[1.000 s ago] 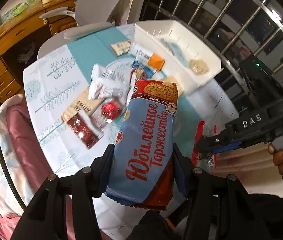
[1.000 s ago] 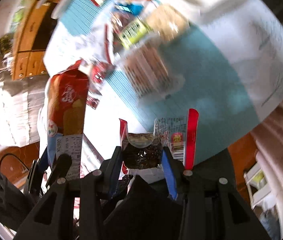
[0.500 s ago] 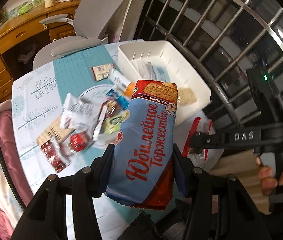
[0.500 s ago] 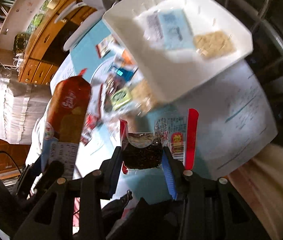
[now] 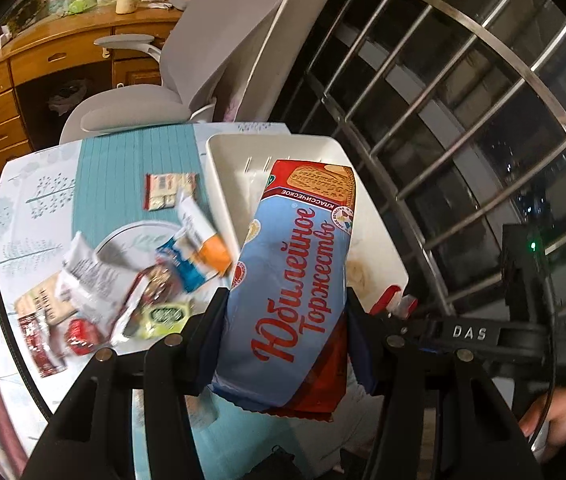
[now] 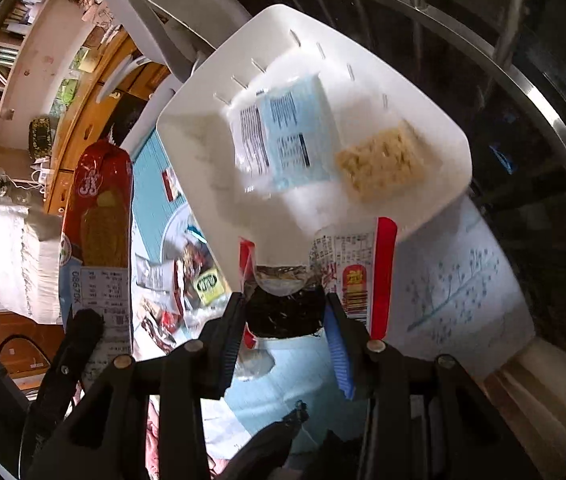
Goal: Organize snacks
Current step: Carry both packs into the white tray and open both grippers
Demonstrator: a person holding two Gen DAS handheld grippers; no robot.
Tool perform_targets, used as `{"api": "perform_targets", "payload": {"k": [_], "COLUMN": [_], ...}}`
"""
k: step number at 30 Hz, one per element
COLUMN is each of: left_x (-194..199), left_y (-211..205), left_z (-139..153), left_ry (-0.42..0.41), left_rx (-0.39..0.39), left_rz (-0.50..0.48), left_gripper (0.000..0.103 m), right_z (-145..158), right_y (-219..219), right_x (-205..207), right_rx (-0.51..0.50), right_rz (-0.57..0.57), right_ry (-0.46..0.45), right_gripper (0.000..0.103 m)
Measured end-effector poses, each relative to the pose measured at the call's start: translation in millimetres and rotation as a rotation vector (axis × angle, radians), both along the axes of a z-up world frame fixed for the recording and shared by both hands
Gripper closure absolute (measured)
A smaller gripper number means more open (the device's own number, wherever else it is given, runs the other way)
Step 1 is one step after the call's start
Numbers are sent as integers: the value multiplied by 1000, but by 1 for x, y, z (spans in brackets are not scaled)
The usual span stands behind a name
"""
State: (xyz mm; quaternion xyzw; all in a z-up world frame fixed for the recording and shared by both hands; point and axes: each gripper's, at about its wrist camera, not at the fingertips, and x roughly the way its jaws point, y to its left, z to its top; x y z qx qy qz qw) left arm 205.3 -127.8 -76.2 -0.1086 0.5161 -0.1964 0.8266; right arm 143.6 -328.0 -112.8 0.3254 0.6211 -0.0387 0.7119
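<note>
white bin (image 6: 423,92) with two packets, left gripper (image 5: 287,344) clamping one biscuit pack (image 5: 295,280), right gripper (image 6: 285,320) clamping one seaweed packet (image 6: 359,272)

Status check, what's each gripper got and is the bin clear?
Left gripper shut on biscuit pack. Right gripper shut on red-edged packet. White bin ahead, two snacks inside, room left.

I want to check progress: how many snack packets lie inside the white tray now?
2: a pale blue packet in the white tray's middle, a clear cracker packet beside it. Others may be hidden.
</note>
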Motion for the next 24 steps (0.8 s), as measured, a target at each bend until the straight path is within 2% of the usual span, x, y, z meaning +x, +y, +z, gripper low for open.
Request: {"api": "perform_targets", "payload": {"k": [4,12,14,16,17,24], "left_x": [16,36,40,41,41,40], "left_y": [-15,-35,-39,-39,-40,-37], "left_z": [-7,-15,-15,-13,-12,-15], "left_ry": [14,9,0,-4,-8,20], "left_rx": [-26,-80,-90,-106,-109,-100], "left_rz": [49,78,81,89,93,111], "left_gripper": [51,51,46,21,18,18], "right_z": [-7,-20,-24,-27,-28,-33], "right_y": [-15,-29,-35,-39,-40,-44], "right_x": [13,32,35,36,36,35], "right_rx": [40,55,69,75,77,104], "right_rz": [4,58,46,38,34,23], "right_ry": [-21,-17,-4,12,12,20], "right_gripper": [63,62,54,47,47,41]}}
